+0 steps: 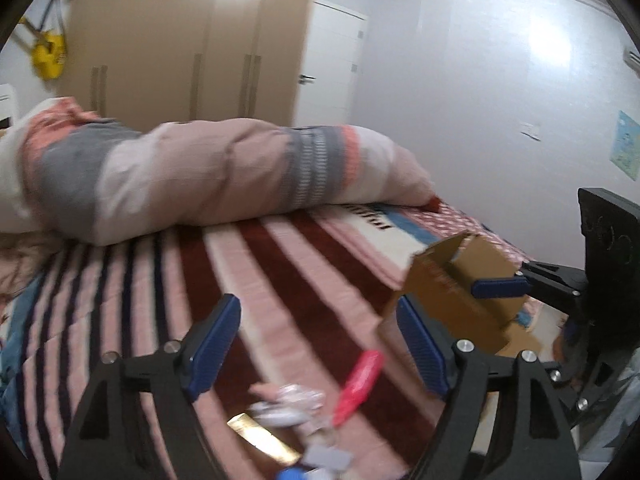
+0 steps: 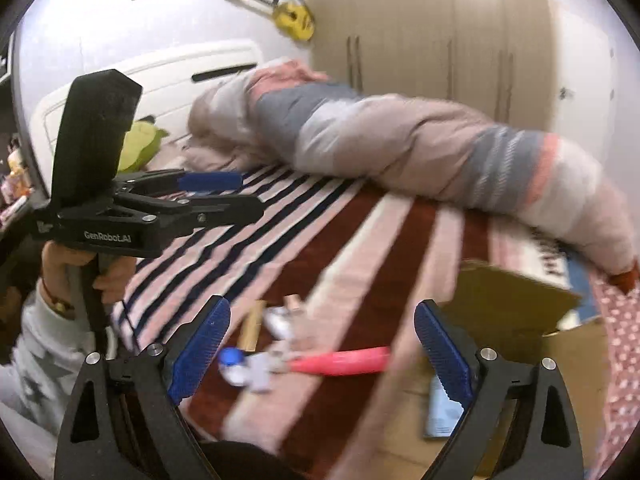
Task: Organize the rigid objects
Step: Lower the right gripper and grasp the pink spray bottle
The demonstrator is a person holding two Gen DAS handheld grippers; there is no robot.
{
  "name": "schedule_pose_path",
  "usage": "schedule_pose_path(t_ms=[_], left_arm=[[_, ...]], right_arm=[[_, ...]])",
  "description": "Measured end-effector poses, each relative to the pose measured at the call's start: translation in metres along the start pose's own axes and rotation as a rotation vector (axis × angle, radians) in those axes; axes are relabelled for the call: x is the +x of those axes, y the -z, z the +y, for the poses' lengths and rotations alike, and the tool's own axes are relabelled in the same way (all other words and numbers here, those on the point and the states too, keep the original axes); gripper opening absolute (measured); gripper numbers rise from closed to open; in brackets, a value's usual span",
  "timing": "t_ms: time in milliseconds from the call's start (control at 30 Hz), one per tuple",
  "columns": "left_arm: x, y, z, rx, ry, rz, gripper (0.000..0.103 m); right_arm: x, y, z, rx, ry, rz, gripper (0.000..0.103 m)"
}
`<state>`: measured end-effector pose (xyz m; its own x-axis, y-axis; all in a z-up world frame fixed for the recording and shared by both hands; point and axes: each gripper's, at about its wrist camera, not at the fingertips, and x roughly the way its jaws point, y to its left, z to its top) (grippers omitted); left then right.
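Observation:
A pile of small rigid objects lies on the striped bedspread: a red-handled tool (image 1: 357, 387) (image 2: 340, 361), a gold bar (image 1: 264, 438) (image 2: 253, 330), a white-and-blue round piece (image 2: 232, 365) and pale clear bits (image 1: 292, 400). An open cardboard box (image 1: 460, 280) (image 2: 516, 320) stands to their right, with a blue flat item (image 2: 442, 412) inside. My left gripper (image 1: 320, 344) is open and empty above the pile; it also shows in the right wrist view (image 2: 224, 192). My right gripper (image 2: 320, 356) is open and empty over the pile; it also shows in the left wrist view (image 1: 500, 288) by the box.
A rolled pink and grey quilt (image 1: 208, 176) (image 2: 400, 148) lies across the bed behind the pile. A beige wardrobe (image 1: 180, 48) and a white door (image 1: 332, 68) stand beyond. A white headboard (image 2: 160, 80) and a yellow toy guitar (image 2: 292, 16) are on the wall.

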<state>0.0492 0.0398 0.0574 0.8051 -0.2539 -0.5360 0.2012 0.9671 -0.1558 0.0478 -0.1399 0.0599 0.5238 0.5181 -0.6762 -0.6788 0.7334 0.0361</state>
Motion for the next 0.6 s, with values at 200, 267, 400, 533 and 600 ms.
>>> schedule_pose_path(t_ms=[200, 267, 400, 533, 600], left_arm=[[-0.009, 0.045, 0.04, -0.033, -0.063, 0.023, 0.078], [-0.005, 0.061, 0.048, -0.046, -0.067, 0.038, 0.078], [0.0, 0.086, 0.06, -0.072, -0.045, 0.061, 0.078], [0.005, 0.1, 0.064, -0.079, -0.034, 0.071, 0.078], [0.009, 0.103, 0.066, -0.083, -0.03, 0.078, 0.078]], right_arm=[[0.067, 0.009, 0.052, -0.069, 0.013, 0.149, 0.073], [0.087, 0.018, 0.052, -0.048, 0.028, 0.226, 0.064], [0.135, 0.043, 0.028, 0.057, 0.121, 0.407, 0.057], [0.164, 0.062, -0.006, 0.178, 0.185, 0.496, 0.057], [0.172, 0.066, -0.018, 0.225, 0.197, 0.493, 0.057]])
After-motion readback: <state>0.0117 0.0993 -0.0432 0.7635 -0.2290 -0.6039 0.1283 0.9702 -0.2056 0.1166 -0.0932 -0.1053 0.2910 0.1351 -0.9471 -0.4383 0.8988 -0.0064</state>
